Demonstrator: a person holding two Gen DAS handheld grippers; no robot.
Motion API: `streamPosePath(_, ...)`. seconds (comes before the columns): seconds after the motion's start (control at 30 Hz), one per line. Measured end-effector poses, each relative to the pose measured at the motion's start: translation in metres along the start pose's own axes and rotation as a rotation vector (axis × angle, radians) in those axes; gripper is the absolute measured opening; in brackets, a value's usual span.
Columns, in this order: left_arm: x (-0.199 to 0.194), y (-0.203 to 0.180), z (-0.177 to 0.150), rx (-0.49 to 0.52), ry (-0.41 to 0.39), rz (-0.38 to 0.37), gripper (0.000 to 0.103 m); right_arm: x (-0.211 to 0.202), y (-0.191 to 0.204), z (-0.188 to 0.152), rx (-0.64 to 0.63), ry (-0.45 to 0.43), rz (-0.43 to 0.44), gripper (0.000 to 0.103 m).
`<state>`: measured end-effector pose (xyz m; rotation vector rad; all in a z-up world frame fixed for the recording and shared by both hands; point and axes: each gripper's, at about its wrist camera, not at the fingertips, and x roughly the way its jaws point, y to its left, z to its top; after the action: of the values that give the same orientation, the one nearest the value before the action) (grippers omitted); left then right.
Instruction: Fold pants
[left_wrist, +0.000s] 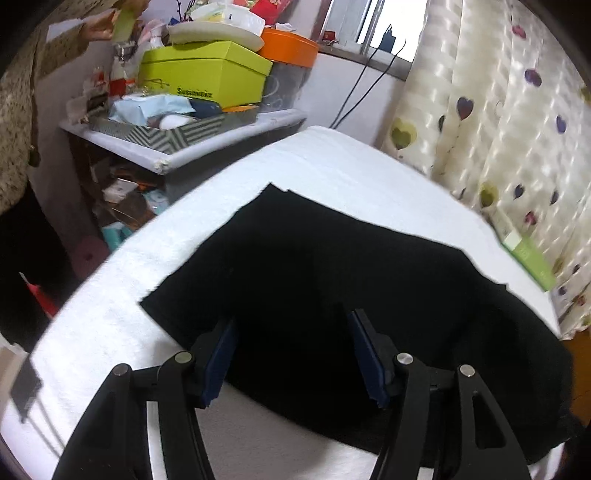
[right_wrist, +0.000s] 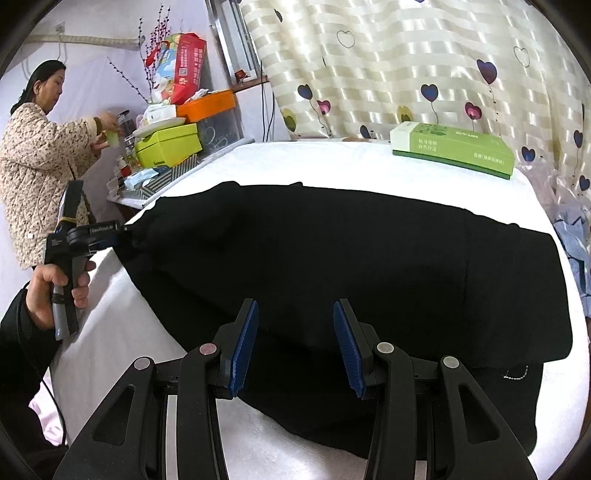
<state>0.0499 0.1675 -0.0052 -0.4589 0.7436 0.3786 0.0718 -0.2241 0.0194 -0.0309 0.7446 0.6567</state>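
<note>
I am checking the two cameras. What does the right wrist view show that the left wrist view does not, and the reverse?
Only the right wrist view: the left gripper from outside, the hand holding it, and a person in a patterned jacket.

Only the left wrist view: the clutter under the side shelf.

Both: the black pants on the white cover, the green box, the heart curtain, each view's own open gripper.

1. Our left black two-finger gripper with blue pads (left_wrist: 291, 354) has its jaws spread wide, nothing between them
2. Our right black gripper with blue pads (right_wrist: 295, 345) is likewise spread apart and holding nothing
3. In the right wrist view, our left hand (right_wrist: 55, 288) in a dark sleeve grips the left gripper's handle
</note>
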Motion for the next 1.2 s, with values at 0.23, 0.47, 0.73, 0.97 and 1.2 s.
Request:
streamPosePath(0.23, 0.007, 0.007, 0.010, -0.068, 0.028, -0.056, 0.007, -0.006, -0.001, 0.000, 0.002, -0.005, -0.019, 0.044)
streamPosePath(0.47, -0.020, 0.020, 0.019, -0.069, -0.066, -0.108, 0.006, -0.030, -0.014, -0.009, 0.090, -0.019, -0.039, 0.044)
streamPosePath(0.73, -0.010, 0.021, 0.012, -0.041, -0.035, -0.118, 0.006, -0.046, -0.073, -0.030, 0.484, -0.039, -0.119, 0.046)
streamPosePath(0.97, -0.010, 0.018, 0.019, -0.025, -0.038, -0.137, 0.006, -0.039, -0.104, -0.025, 0.713, -0.066, -0.075, 0.046)
streamPosePath(1.2, -0.011, 0.016, 0.024, -0.011, -0.042, -0.156, 0.006, -0.040, -0.120, -0.017, 0.802, -0.120, -0.162, 0.046)
